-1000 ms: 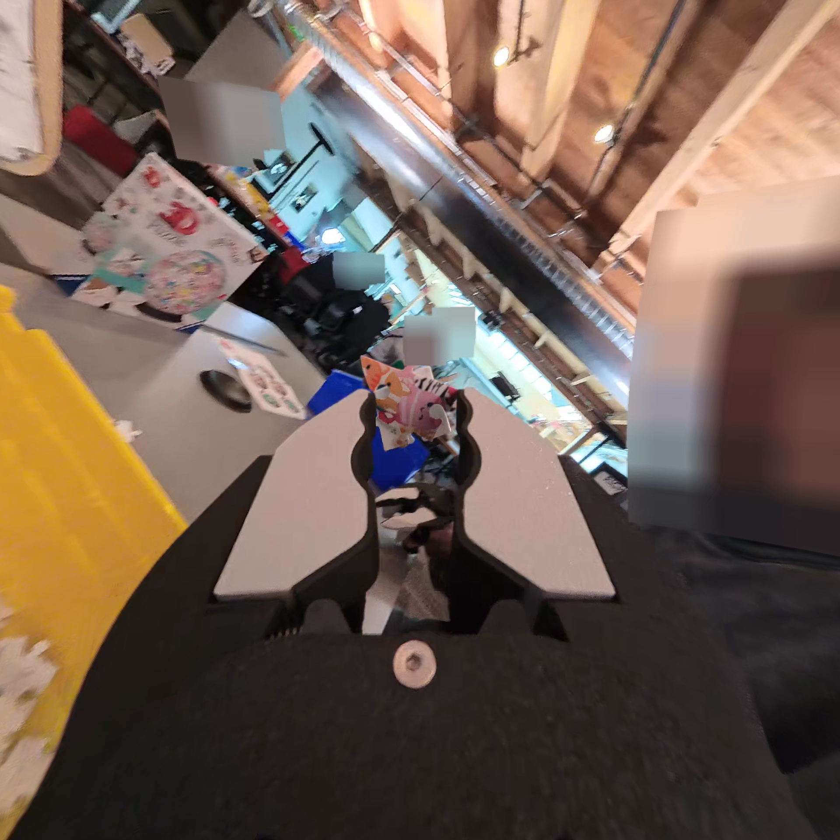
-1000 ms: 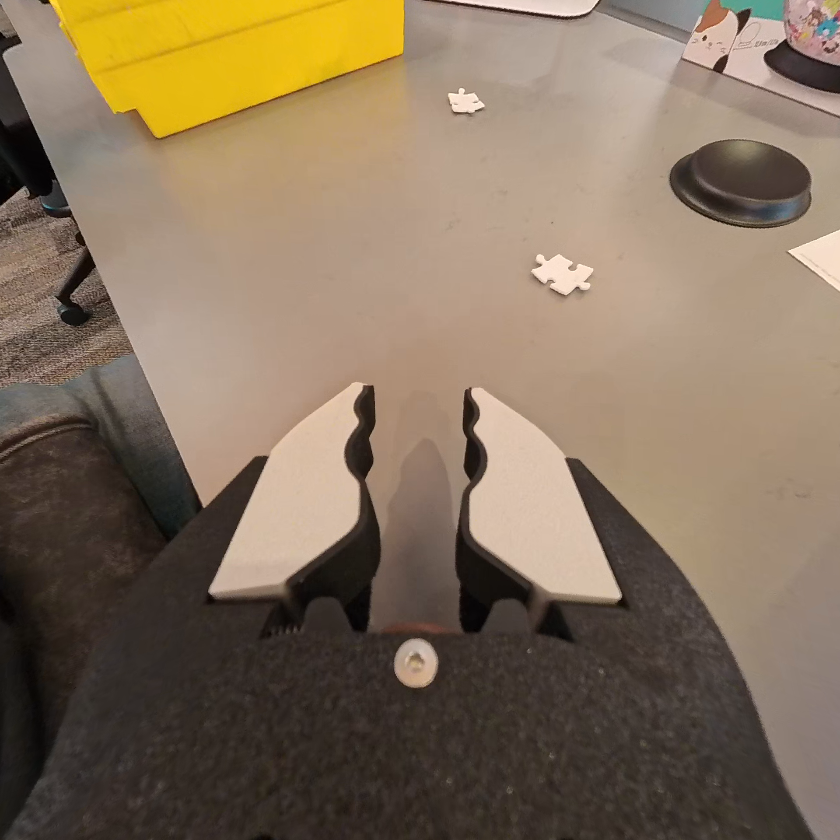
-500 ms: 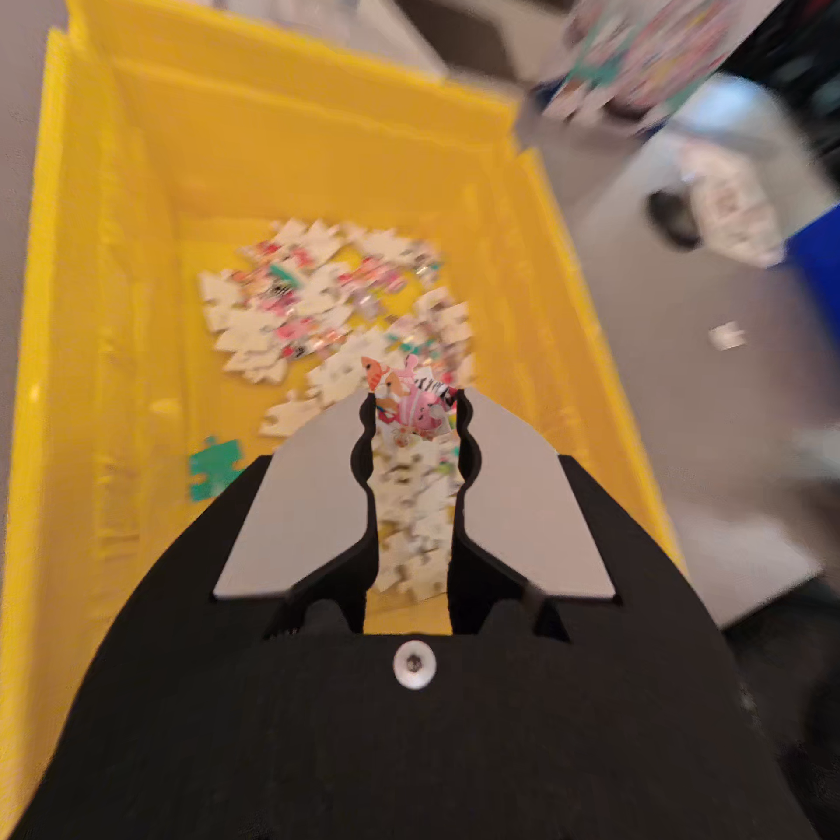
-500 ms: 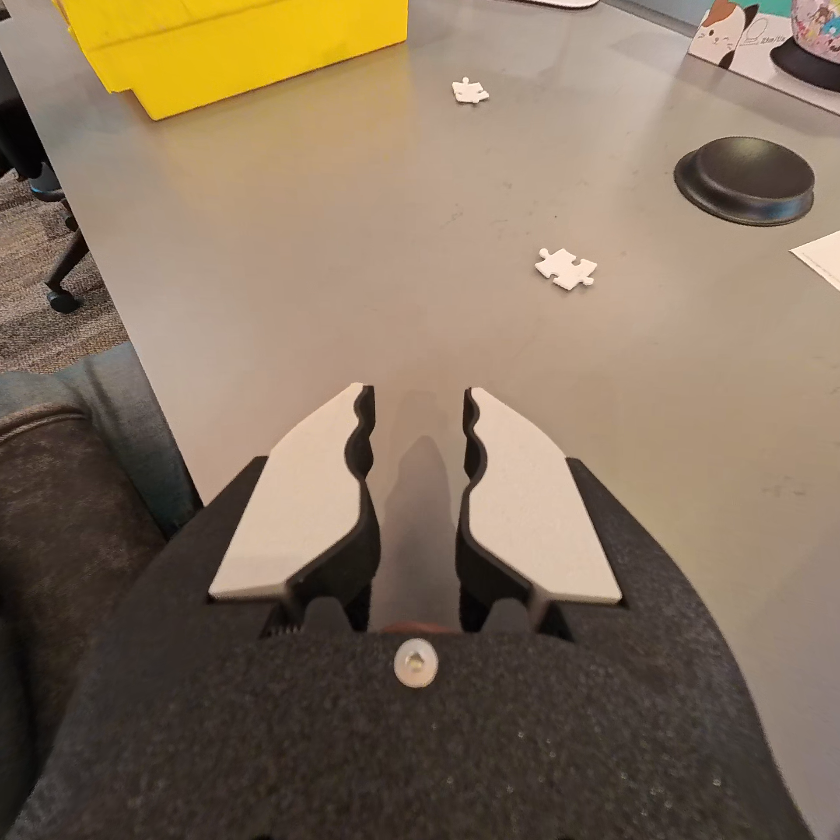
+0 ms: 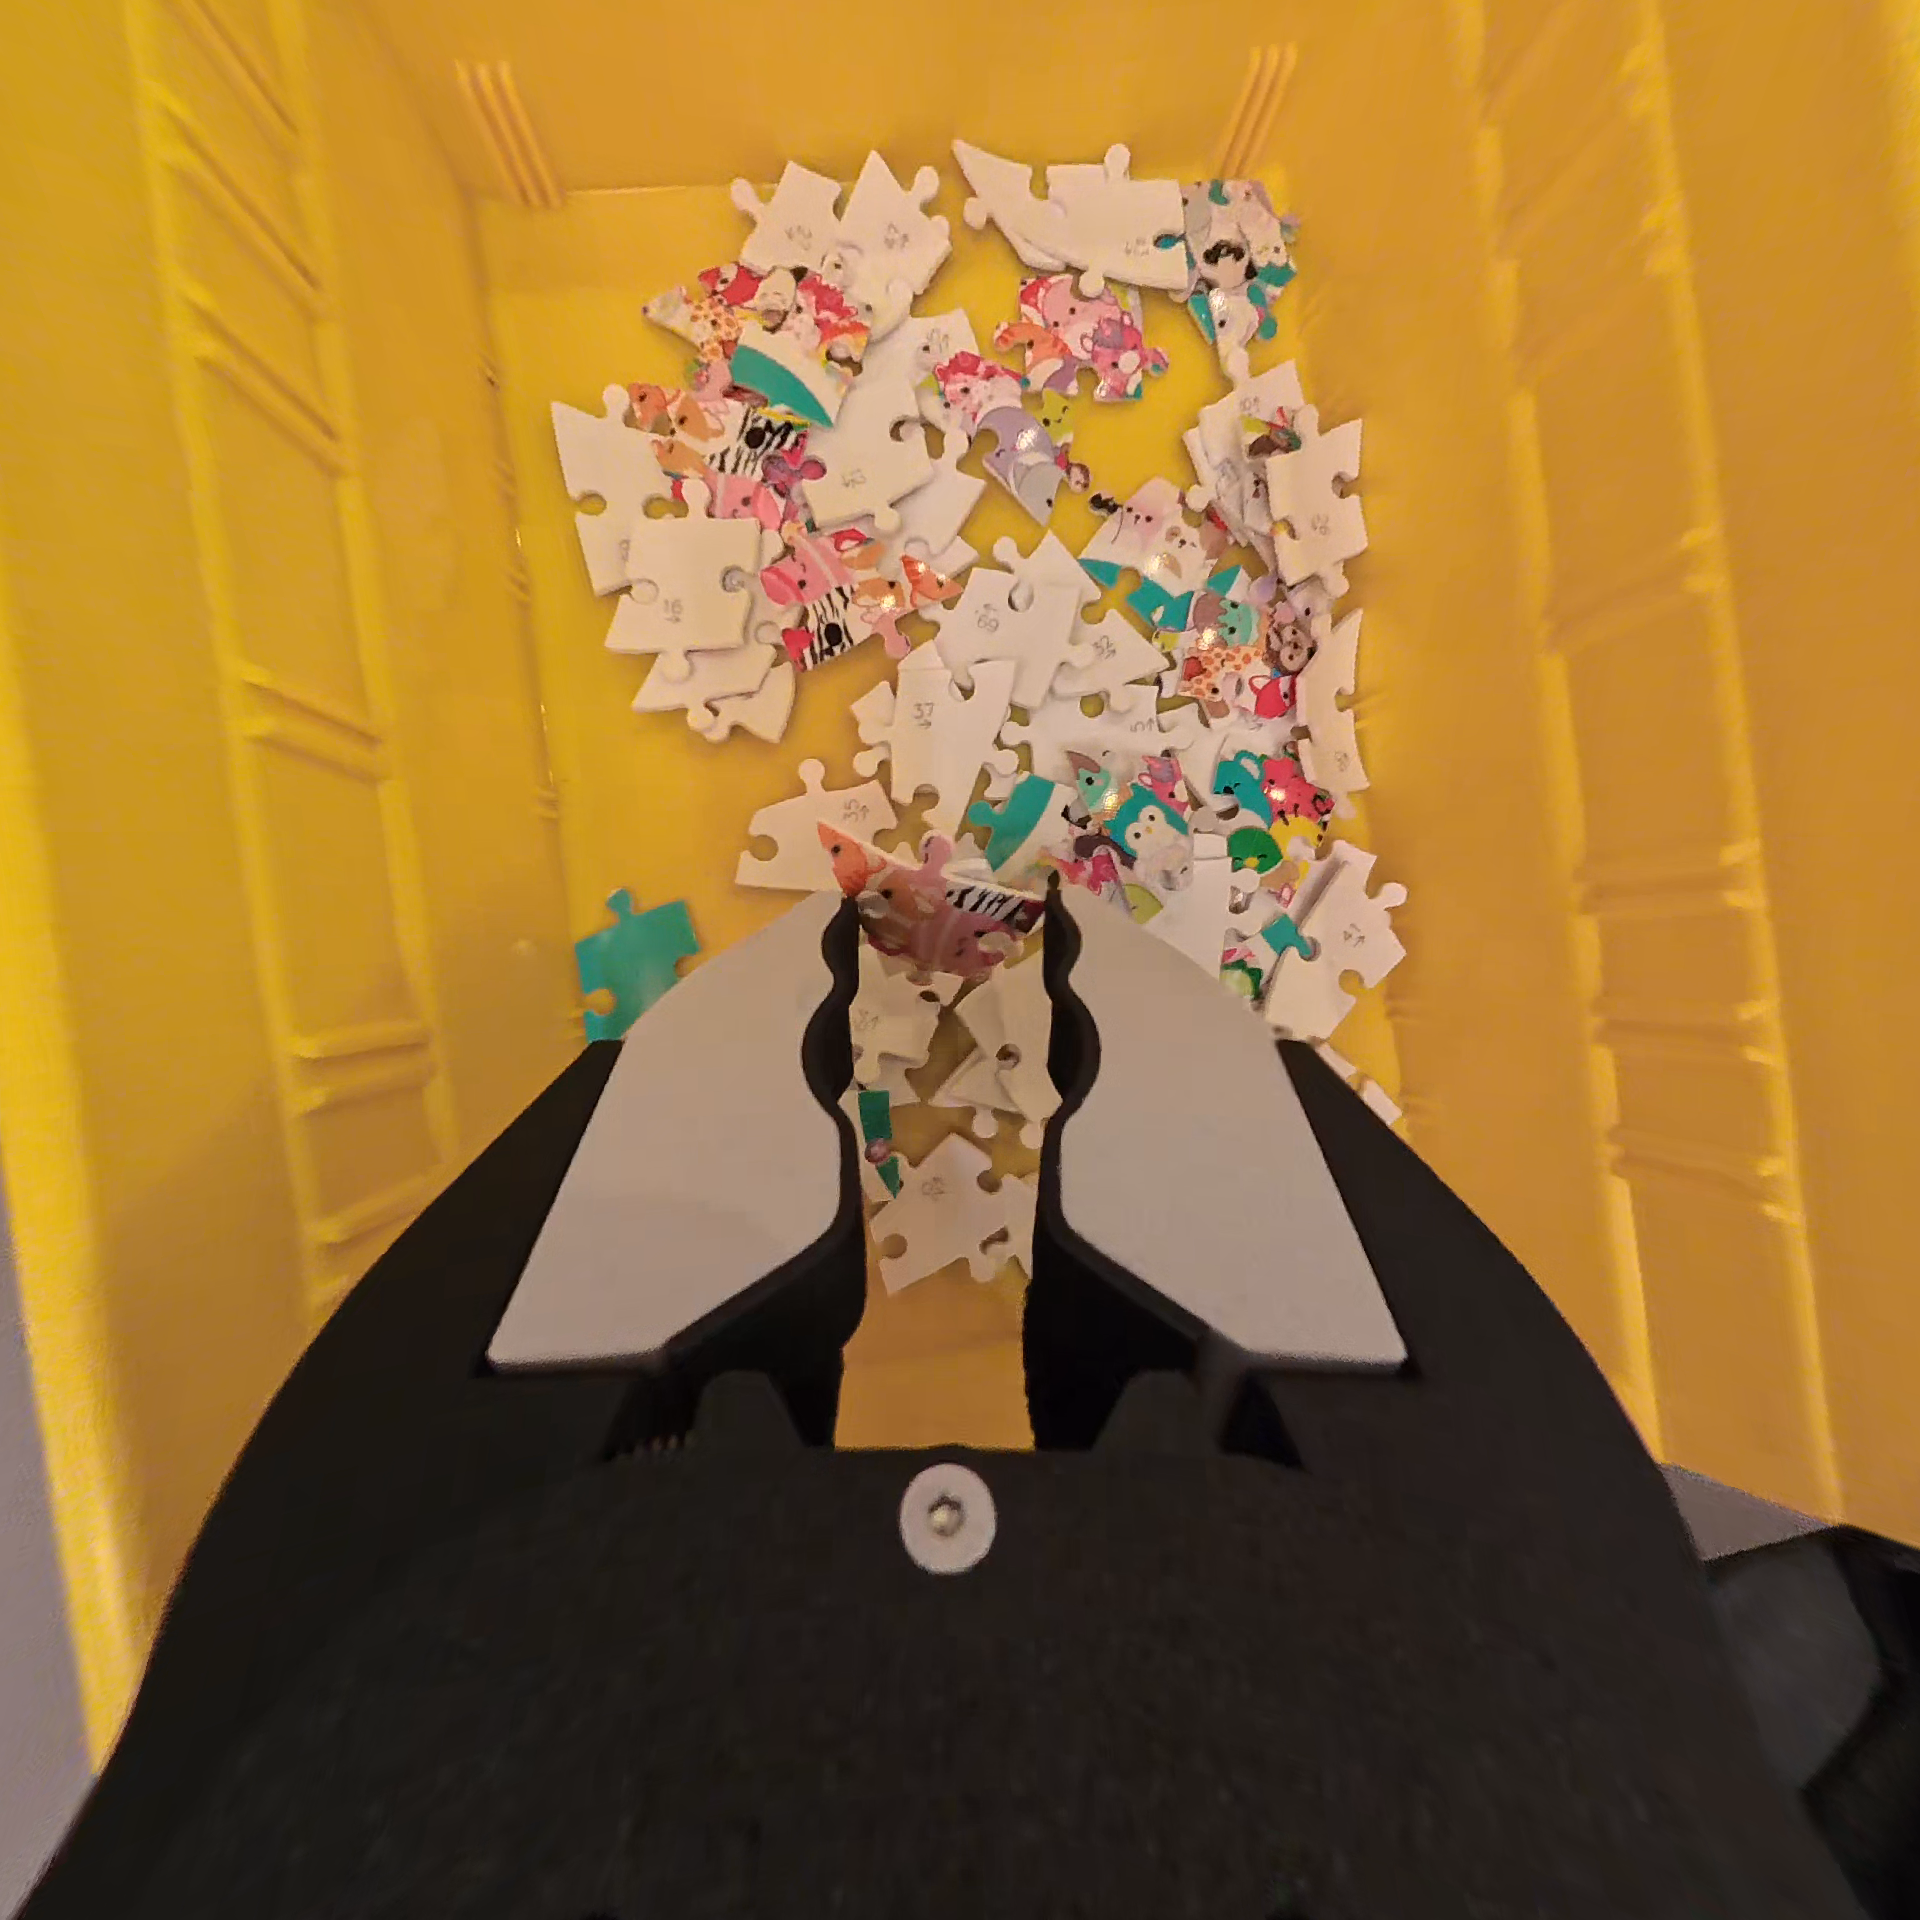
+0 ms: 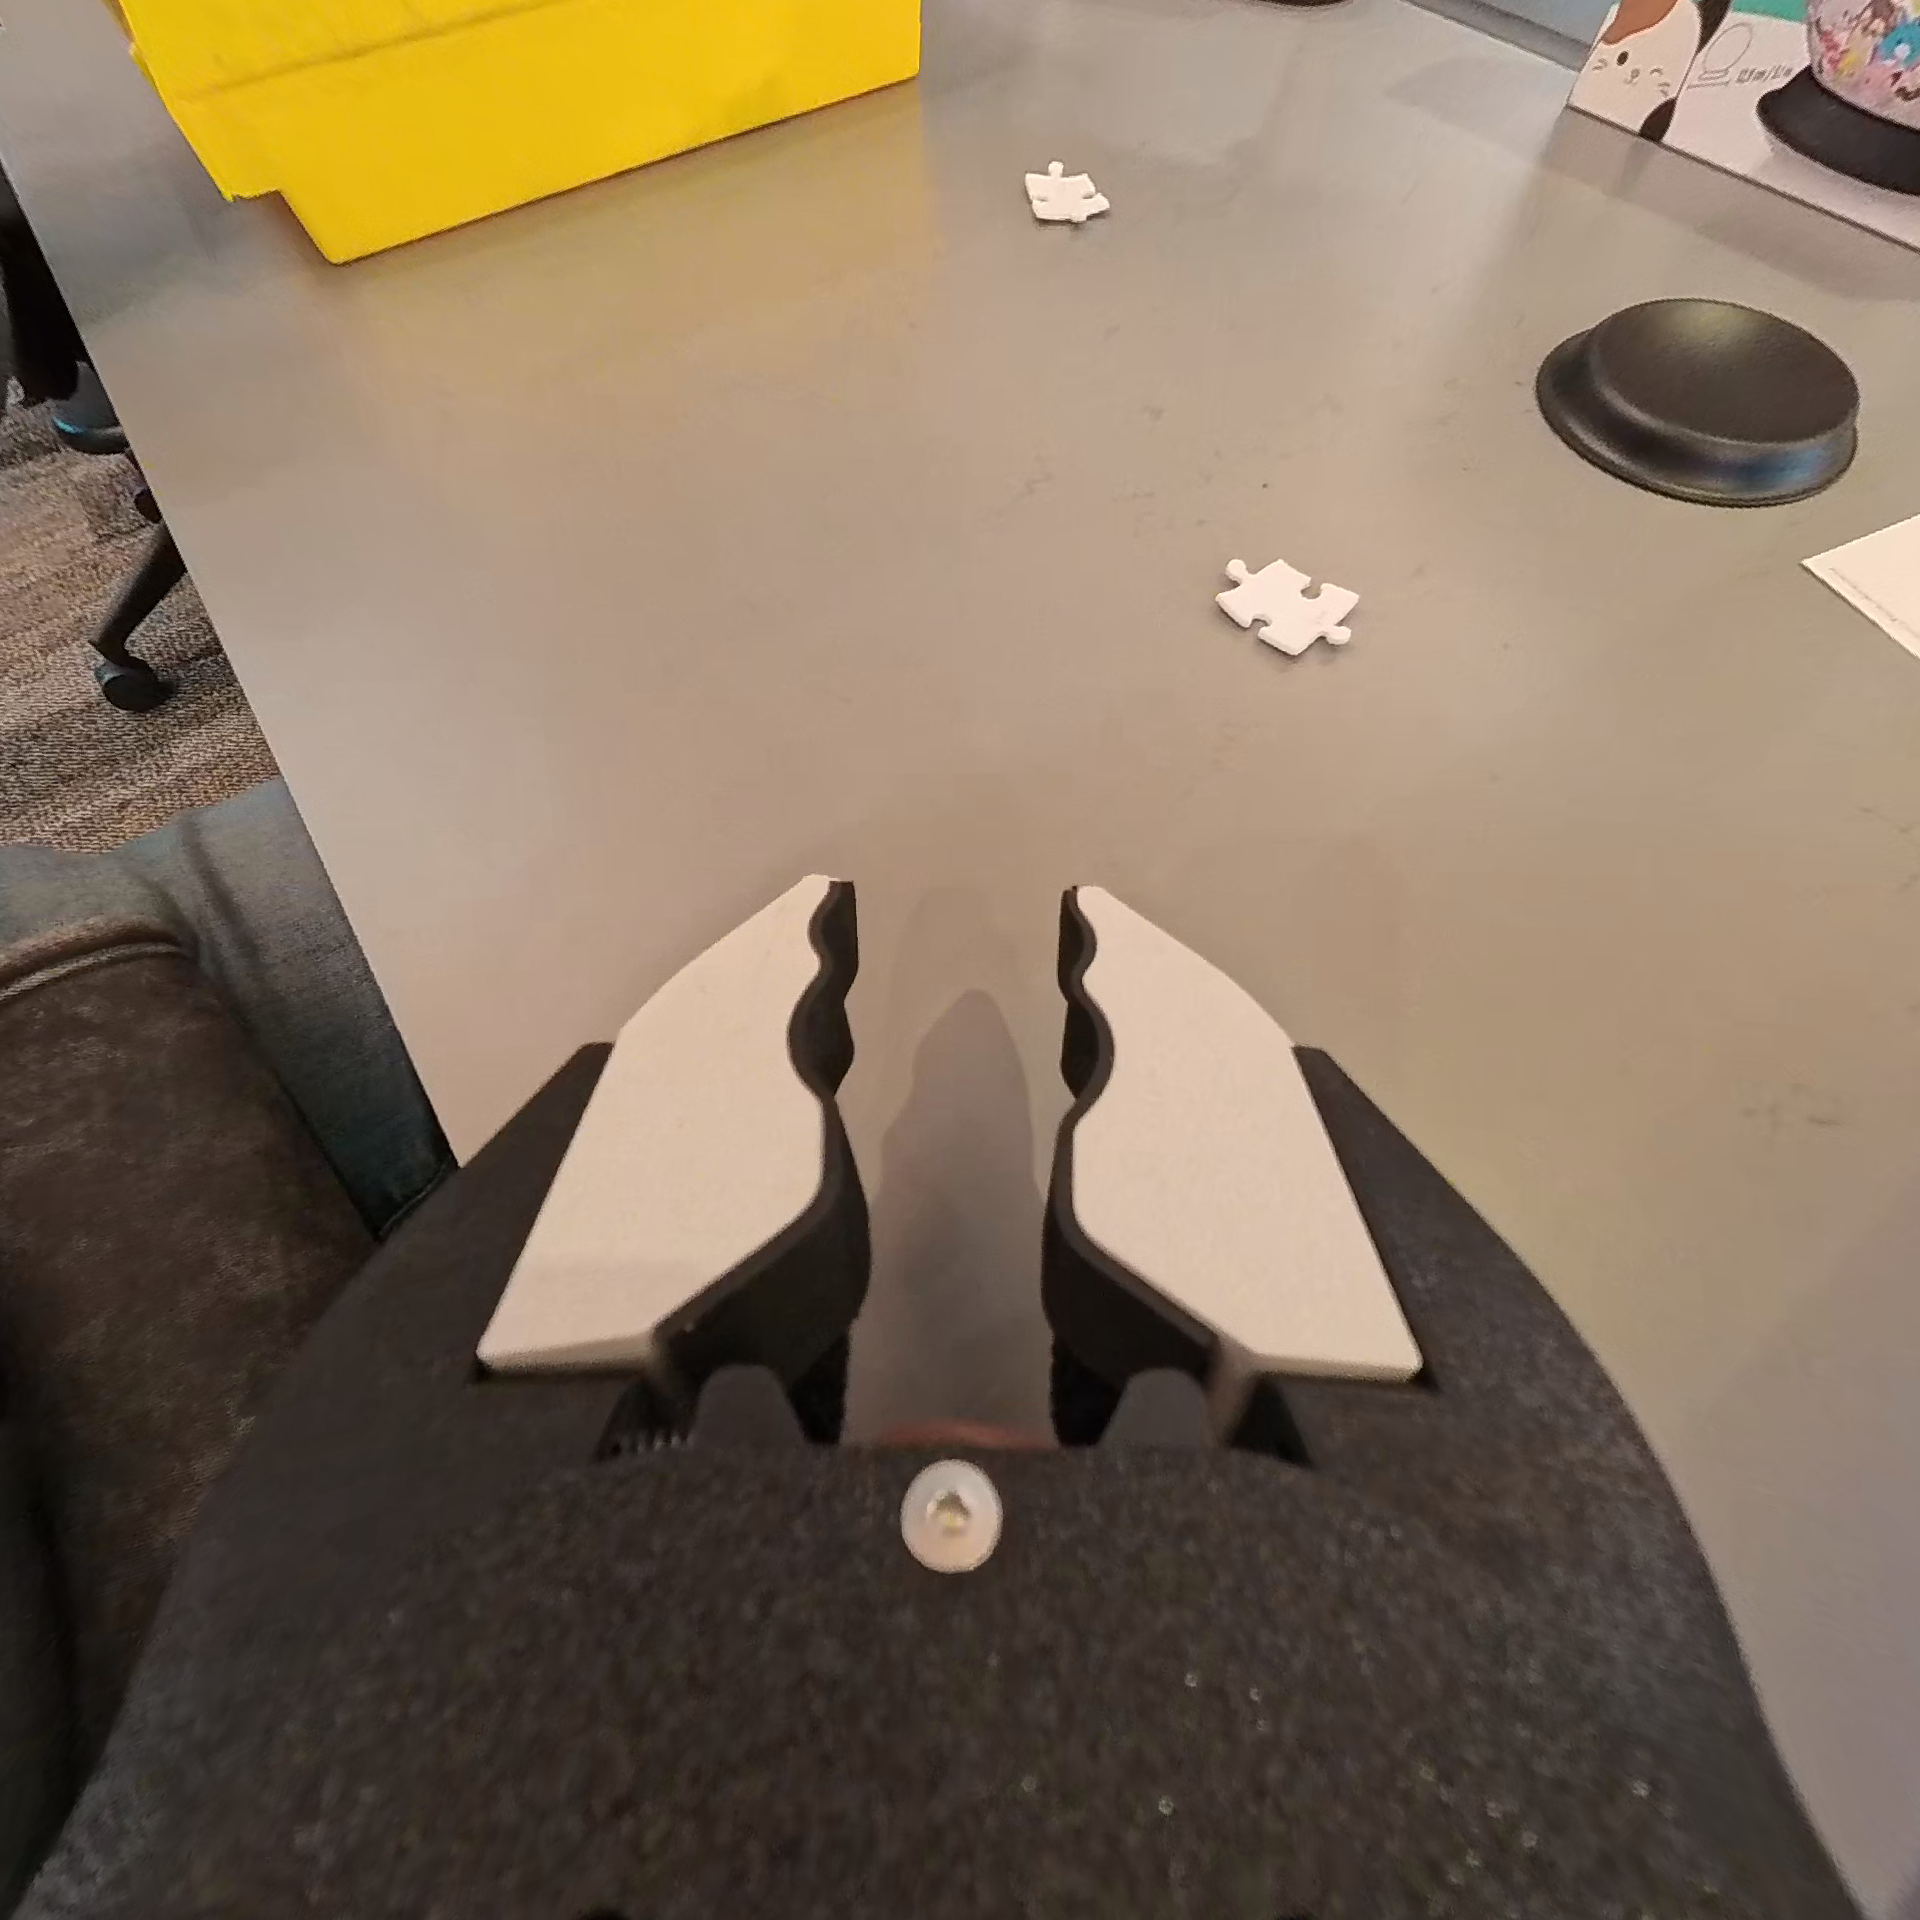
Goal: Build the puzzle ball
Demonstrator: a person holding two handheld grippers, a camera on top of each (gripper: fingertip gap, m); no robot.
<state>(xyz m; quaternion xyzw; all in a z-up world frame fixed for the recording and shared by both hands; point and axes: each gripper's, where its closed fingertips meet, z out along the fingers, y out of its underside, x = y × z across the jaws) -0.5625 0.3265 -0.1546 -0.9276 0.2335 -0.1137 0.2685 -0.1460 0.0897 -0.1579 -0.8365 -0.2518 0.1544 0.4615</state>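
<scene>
Barely begun, by the look of it: the left gripper (image 5: 951, 914) pinches a small curved cluster of joined pieces (image 5: 940, 909) above the yellow bin (image 5: 260, 727), whose floor is heaped with loose puzzle pieces (image 5: 977, 582), many face-down. The right gripper (image 6: 956, 925) hangs empty, jaws parted, over the grey table (image 6: 623, 582) near its left edge; two white pieces (image 6: 1288, 620) lie apart further in, beside a black stand (image 6: 1699, 416). Nearly all assembly remains.
</scene>
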